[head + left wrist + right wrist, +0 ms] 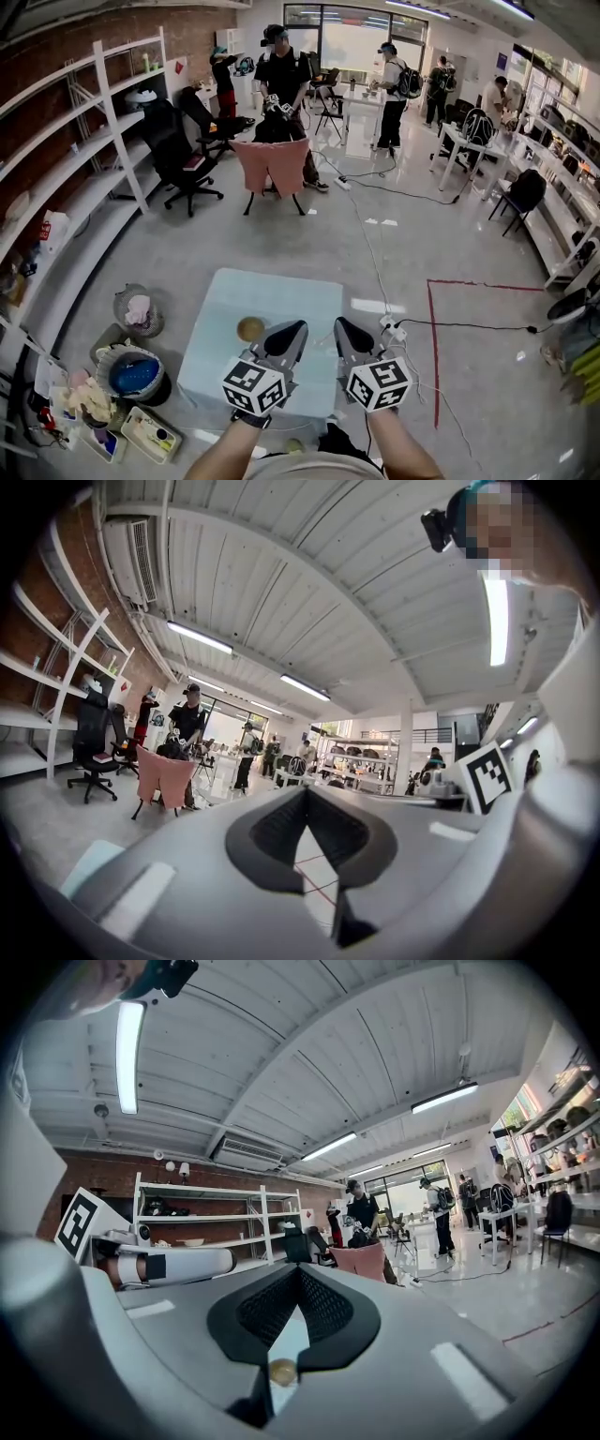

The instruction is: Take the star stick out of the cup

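With left gripper and right gripper both pinched shut and empty, the cup sits just left of the nearer left one.

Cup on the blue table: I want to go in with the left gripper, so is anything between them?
Nothing visible does. The cup stands alone on the table, just left of the left gripper, only bare tabletop between them. The star stick is too small to make out.
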`<state>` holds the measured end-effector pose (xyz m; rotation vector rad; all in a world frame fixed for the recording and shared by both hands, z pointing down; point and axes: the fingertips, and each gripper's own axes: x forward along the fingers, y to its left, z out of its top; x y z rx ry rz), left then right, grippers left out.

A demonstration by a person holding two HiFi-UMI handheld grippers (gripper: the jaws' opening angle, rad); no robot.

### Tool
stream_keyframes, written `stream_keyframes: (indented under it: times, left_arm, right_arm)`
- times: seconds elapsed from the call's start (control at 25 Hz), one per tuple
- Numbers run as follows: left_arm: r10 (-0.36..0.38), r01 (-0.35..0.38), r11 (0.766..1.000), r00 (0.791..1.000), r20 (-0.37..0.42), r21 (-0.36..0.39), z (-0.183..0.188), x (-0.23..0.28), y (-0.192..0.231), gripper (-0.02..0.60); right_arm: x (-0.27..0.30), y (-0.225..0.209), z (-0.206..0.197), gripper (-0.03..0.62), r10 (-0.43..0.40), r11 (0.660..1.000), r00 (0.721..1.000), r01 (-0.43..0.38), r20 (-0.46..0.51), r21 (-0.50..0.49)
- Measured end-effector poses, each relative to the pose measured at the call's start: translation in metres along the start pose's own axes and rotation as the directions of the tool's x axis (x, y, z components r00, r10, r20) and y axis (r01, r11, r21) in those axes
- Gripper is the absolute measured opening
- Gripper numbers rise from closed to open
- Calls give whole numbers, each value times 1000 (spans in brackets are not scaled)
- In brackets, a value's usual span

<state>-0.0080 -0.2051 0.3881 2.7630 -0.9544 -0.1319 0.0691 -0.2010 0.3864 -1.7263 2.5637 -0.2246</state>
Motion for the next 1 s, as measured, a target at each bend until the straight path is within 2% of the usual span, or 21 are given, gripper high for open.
stream_keyframes:
  times: [1.0]
  left_arm:
    - [-5, 5, 1000, 1000, 17, 7, 5, -11, -2, 5]
  right_arm:
    - [-9, 9, 0, 11, -10, 1000, 1000, 10, -7, -15]
